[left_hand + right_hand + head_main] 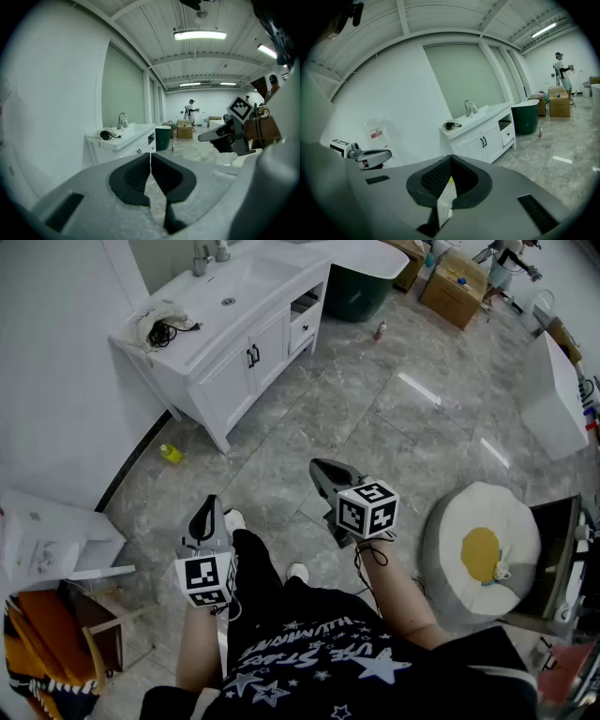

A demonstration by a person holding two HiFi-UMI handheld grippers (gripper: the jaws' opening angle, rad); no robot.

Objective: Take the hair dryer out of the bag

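Task not begun: bag [155,317] holding hair dryer [164,333] (dark, corded) sits on counter [211,334], upper left; left gripper [207,517] and right gripper [325,472] hover lower down, jaws pressed together, holding nothing.

One left hand-held gripper [207,518], one right hand-held gripper [328,475], one counter [192,348], one bag [157,324], one egg-shaped cushion [483,554].

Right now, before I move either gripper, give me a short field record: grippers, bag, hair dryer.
left gripper: shut, empty, over the floor
right gripper: shut, empty, over the floor
bag: at one end of the white vanity top
hair dryer: dark shape with cord, apparently in the bag
gap: both grippers well apart from the bag
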